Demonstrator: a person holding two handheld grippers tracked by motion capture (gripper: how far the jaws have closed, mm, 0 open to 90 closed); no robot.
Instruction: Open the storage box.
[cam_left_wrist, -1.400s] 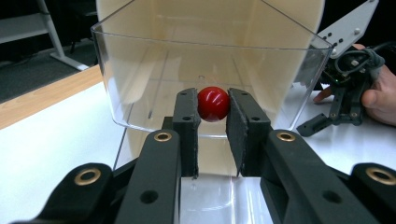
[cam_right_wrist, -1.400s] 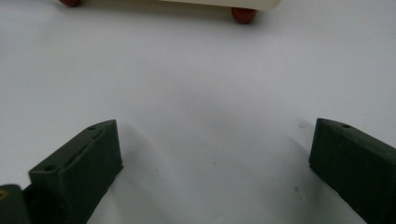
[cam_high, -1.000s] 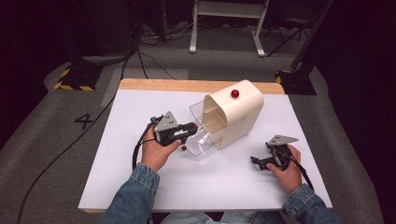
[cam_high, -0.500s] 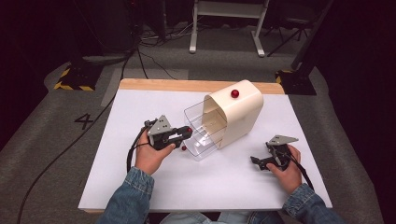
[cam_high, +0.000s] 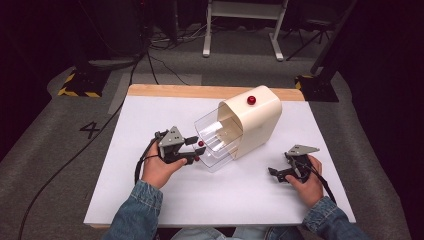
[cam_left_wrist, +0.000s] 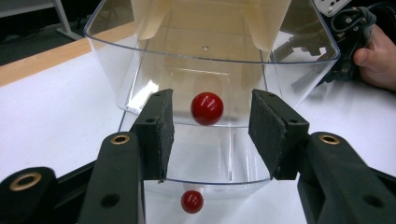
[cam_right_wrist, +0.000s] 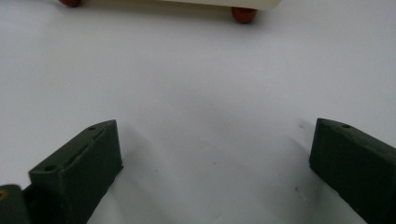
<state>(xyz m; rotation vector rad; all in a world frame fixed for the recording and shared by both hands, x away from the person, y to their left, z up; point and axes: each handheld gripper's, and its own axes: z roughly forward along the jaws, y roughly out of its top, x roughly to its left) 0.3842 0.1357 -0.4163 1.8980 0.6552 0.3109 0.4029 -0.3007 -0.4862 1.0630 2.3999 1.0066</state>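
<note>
A cream housing (cam_high: 255, 122) stands on the white table (cam_high: 150, 115), with a red ball (cam_high: 251, 100) on its top. A clear plastic drawer (cam_high: 220, 140) juts out of its left side. On the drawer's front sits a red knob (cam_left_wrist: 207, 108). My left gripper (cam_left_wrist: 210, 135) is open, its jaws on either side of the knob and a little short of it; the high view shows this gripper (cam_high: 196, 150) at the drawer front. My right gripper (cam_high: 278, 165) rests open on the table to the right of the housing, its jaws (cam_right_wrist: 215, 154) wide apart with nothing between them.
A second small red spot (cam_left_wrist: 192, 201) shows under the drawer's front edge. Red feet (cam_right_wrist: 243, 14) of the housing stand at the top of the right gripper view. A wooden strip (cam_high: 200, 91) borders the table's far edge. Cables and stands lie on the floor beyond.
The clear drawer has come further out of the housing as my left gripper drew back toward the person. The right gripper has stayed in place.
</note>
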